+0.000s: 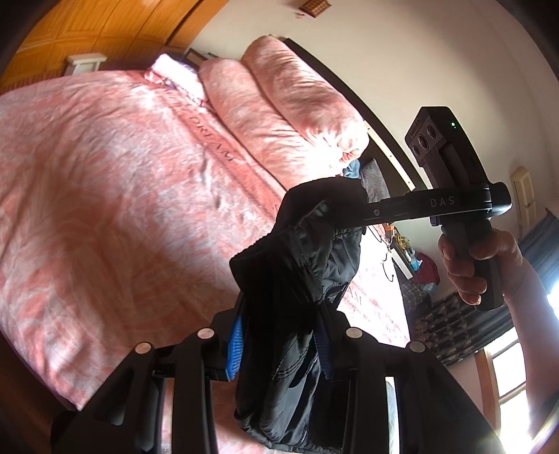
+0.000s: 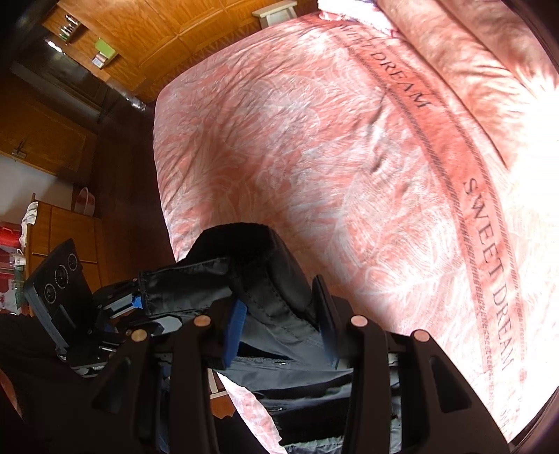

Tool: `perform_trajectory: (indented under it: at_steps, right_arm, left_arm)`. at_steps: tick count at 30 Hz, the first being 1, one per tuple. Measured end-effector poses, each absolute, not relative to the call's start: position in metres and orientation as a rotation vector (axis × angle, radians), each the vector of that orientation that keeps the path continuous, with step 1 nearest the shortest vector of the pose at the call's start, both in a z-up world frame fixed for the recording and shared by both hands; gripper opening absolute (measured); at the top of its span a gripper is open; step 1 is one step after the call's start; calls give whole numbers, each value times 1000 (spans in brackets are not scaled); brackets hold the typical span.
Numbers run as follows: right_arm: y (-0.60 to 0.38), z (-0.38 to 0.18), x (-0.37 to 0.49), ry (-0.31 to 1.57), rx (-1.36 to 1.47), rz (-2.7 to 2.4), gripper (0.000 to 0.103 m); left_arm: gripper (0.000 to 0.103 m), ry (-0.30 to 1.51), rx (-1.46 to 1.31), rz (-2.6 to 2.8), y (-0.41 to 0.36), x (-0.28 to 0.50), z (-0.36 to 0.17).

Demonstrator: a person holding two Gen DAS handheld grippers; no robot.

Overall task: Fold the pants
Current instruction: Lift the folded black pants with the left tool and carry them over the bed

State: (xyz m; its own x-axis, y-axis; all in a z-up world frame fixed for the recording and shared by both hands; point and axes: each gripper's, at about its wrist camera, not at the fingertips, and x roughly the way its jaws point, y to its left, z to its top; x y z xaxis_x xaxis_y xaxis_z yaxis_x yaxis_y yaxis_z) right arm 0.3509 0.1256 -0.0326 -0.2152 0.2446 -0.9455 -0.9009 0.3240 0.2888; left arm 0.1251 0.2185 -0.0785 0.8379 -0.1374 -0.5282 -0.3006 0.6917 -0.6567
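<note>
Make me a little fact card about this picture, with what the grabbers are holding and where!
held thing: black pants, bunched, hanging between both grabbers
left gripper: shut on the pants
right gripper: shut on the pants
pants position: lifted off the bed, not lying flat
bed: pink patterned cover with the words SWEET DREAM
at the head of the bed: rolled pink quilt
folding: no neat fold visible yet

pants (image 1: 300, 279): 1 | grippers: 2, left gripper (image 1: 279, 335), right gripper (image 2: 283, 321) | hand (image 1: 478, 265): 1 | bed (image 1: 104, 181): 1 | rolled quilts (image 1: 279, 104), far: 2 | stool (image 2: 276, 12), far: 1
</note>
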Motion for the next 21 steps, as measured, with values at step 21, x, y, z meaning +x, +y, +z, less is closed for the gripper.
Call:
perform_trajectory:
  at_steps: [21]
  right_arm:
    - [43, 12, 349, 1302, -574, 1124, 36]
  left_arm:
    - [34, 573, -661, 12, 157, 135, -33]
